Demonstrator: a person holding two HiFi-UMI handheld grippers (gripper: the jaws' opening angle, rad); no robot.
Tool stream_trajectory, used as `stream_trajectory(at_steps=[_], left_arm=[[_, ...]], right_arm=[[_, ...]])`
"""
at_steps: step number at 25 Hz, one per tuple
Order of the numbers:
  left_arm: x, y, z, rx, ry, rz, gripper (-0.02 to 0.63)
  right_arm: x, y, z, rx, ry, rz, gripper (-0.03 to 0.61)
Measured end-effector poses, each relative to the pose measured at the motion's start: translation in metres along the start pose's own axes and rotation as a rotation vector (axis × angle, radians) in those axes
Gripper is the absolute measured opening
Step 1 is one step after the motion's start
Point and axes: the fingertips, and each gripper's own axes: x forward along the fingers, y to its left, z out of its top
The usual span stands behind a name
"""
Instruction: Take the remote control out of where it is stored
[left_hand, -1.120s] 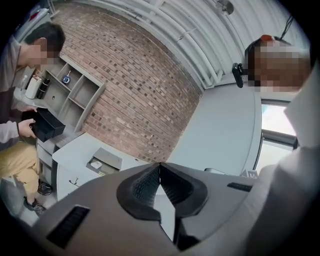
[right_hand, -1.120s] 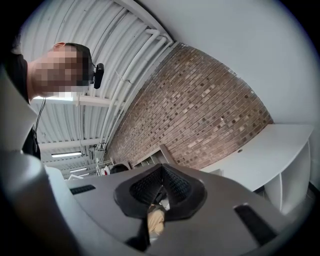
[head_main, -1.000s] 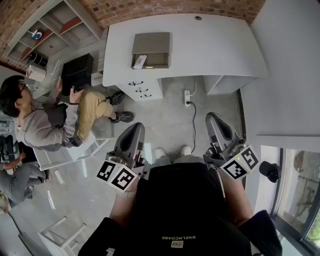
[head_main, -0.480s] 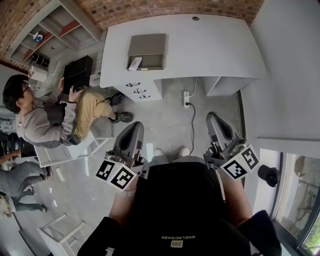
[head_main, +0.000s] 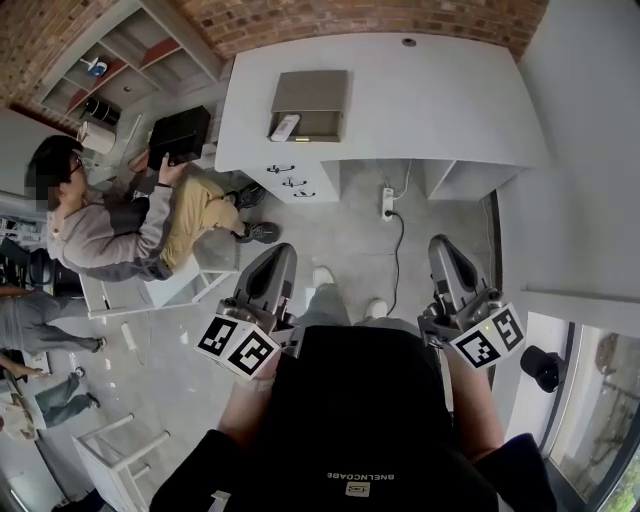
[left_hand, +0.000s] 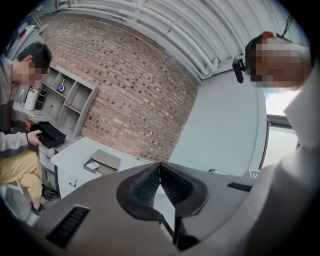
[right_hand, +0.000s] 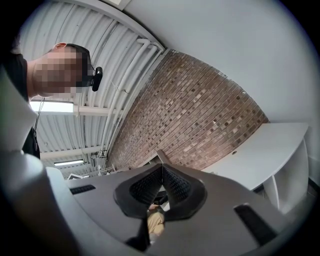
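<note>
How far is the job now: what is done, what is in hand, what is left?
Done: nothing; the white remote control lies in the open grey box on the white desk. In hand: nothing; the left gripper and right gripper are short of the desk, jaws shut and empty. Left: reach the box, grip the remote, lift it out.

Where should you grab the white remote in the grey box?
Probably across its narrow middle, from above. The white remote lies flat in the open part of the grey box, near its left end, so the walls would likely block a sideways reach. Its long, slim shape suits pinching the two long edges.
</note>
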Motion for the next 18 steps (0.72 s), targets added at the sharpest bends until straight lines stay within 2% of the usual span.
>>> stream_trajectory(at_steps=[10, 18], left_arm=[[0.022, 0.024, 0.003, -0.045, -0.001, -0.033, 0.006], [0.066, 0.095, 0.030, -0.094, 0.024, -0.043, 0.006]], right_arm=[[0.018, -0.009, -0.004, -0.029, 0.026, -0.038, 0.005], [0.102, -0.022, -0.008, -0.047, 0.078, -0.062, 0.005]])
